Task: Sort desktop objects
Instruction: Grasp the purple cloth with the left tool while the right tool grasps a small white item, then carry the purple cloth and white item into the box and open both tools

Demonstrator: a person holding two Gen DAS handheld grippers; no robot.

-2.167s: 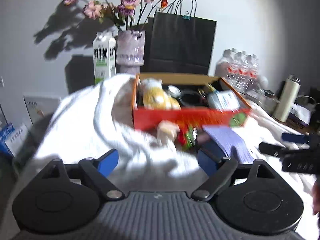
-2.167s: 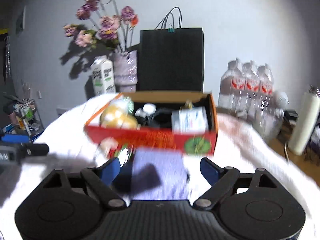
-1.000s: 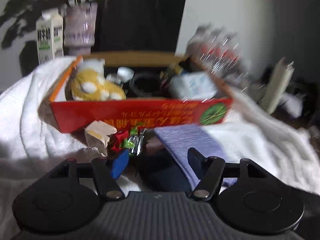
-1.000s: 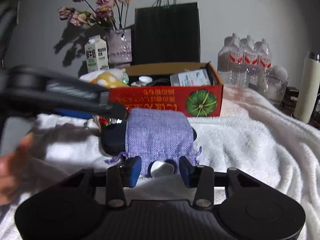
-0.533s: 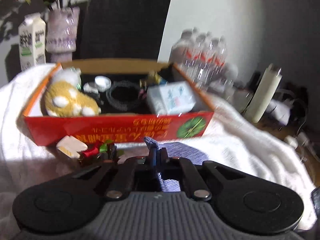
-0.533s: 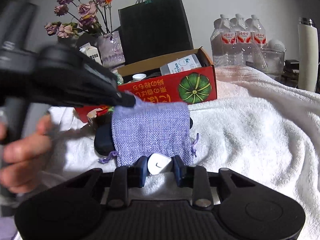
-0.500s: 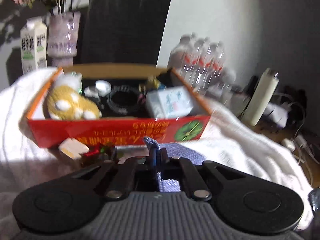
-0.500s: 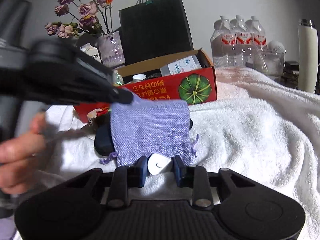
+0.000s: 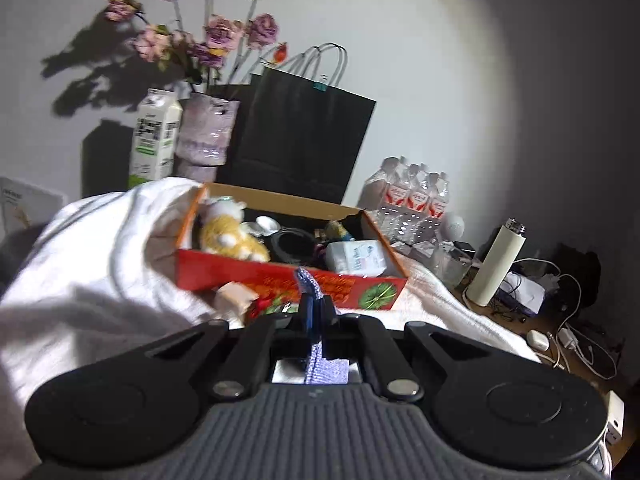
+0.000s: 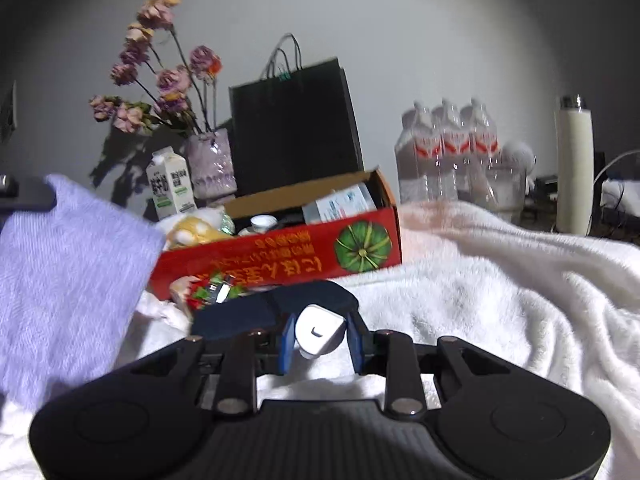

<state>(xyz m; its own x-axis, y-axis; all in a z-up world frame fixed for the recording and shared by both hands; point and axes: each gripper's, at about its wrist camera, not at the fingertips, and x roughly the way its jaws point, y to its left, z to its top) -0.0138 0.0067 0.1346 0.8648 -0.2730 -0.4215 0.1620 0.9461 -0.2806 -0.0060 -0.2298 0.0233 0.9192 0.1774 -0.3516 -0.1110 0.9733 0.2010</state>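
Half a second ago the purple pouch (image 10: 68, 280) lay flat over the dark case (image 10: 276, 308); now it hangs lifted at the left, and the case lies uncovered on the white towel (image 10: 500, 300). One pouch, one case, one white plug (image 10: 318, 332), one red box (image 10: 280, 256) – each counts once; behind stand three water bottles (image 10: 448, 148) at least. The left gripper (image 9: 316, 312) has its fingers pressed almost together on the pouch edge. The right gripper (image 10: 320, 338) has its fingers narrowly apart, clamped on the white plug – just in front of the case, near the box.
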